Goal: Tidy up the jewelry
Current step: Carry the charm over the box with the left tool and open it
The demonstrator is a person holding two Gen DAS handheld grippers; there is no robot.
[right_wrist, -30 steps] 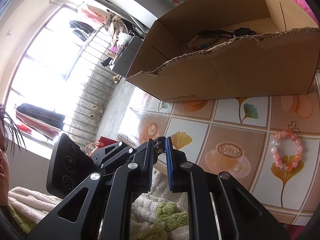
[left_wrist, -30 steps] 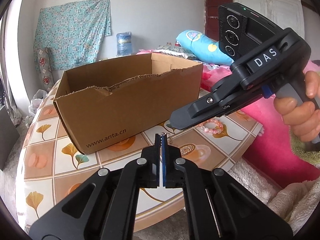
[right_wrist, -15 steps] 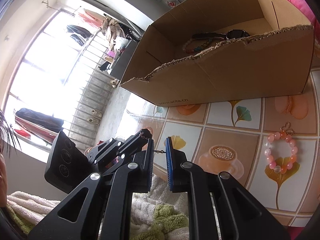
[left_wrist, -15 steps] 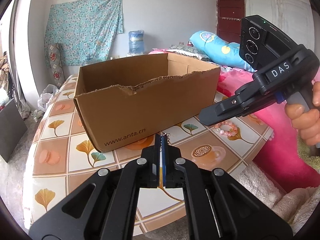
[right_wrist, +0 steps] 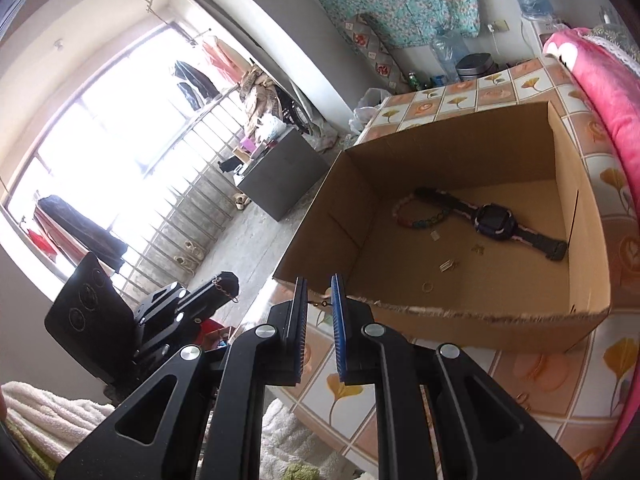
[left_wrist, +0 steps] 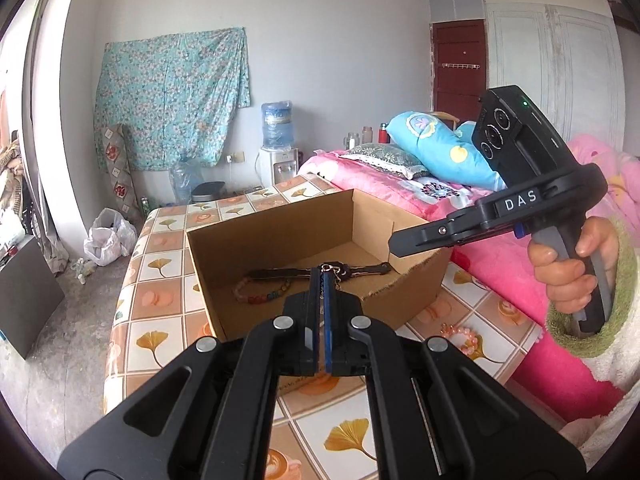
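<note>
My left gripper [left_wrist: 322, 274] is shut on a thin gold chain [left_wrist: 338, 280], whose short end dangles from the tips. It hovers above the torn front wall of an open cardboard box [left_wrist: 224, 276]. My right gripper [right_wrist: 319, 280] holds a small gold clasp piece [right_wrist: 320, 303] that bridges the narrow gap between its pads, also above the front wall. On the box floor lie a dark watch [right_wrist: 492, 220], a multicoloured bead bracelet [right_wrist: 416, 220] and a few tiny gold bits [right_wrist: 448, 266]. A pink bead bracelet [left_wrist: 460, 334] lies on the table to the right of the box.
The box stands on a table [left_wrist: 160, 336] covered with a leaf-and-coffee patterned cloth. A pink bed [left_wrist: 384, 188] with pillows runs along its right side. A hand [left_wrist: 568, 272] grips the right tool's handle. Fluffy towels [right_wrist: 48, 412] lie below the table's near edge.
Both grippers have risen from table level to above the box's front wall, so the box's inside now shows. Each keeps the same hold on its gold piece.
</note>
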